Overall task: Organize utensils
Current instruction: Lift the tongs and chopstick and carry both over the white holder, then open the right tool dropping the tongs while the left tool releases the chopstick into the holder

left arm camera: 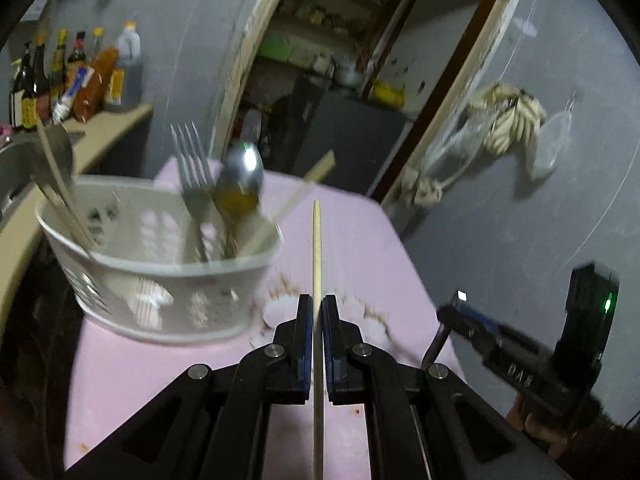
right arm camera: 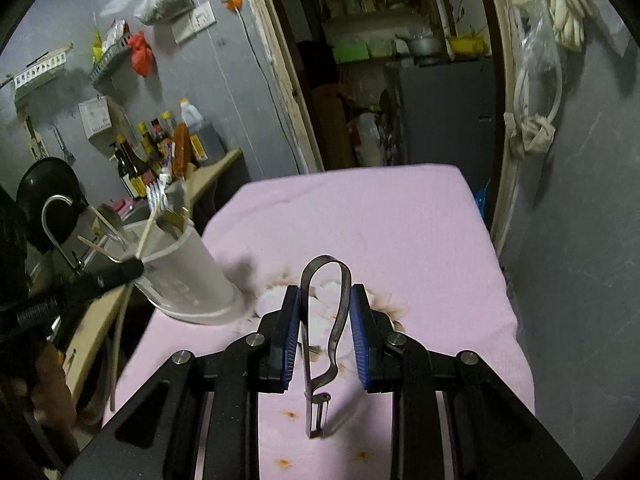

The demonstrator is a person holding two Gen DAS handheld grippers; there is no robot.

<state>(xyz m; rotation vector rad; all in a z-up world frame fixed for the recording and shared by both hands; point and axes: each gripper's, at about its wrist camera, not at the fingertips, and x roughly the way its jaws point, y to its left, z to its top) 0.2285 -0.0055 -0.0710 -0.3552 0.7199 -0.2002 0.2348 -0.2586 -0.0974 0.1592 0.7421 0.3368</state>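
Observation:
My left gripper (left arm camera: 317,300) is shut on a thin wooden chopstick (left arm camera: 317,248) that points straight ahead over the pink table (left arm camera: 360,232). To its left stands a white perforated basket (left arm camera: 160,272) holding a fork (left arm camera: 192,168), a spoon (left arm camera: 240,184) and more chopsticks. My right gripper (right arm camera: 325,292) is shut on a metal peeler (right arm camera: 316,412); its looped handle sits between the blue pads and its blade hangs toward the camera. In the right wrist view the basket (right arm camera: 192,276) is at the left, with the left gripper (right arm camera: 134,270) right beside it.
Sauce bottles (right arm camera: 152,152) line a beige counter (right arm camera: 216,168) behind the basket, and a black pan (right arm camera: 44,184) sits by the sink. Brown stains (right arm camera: 384,304) mark the cloth ahead of the grippers. An open doorway (right arm camera: 400,80) lies beyond the table's far edge.

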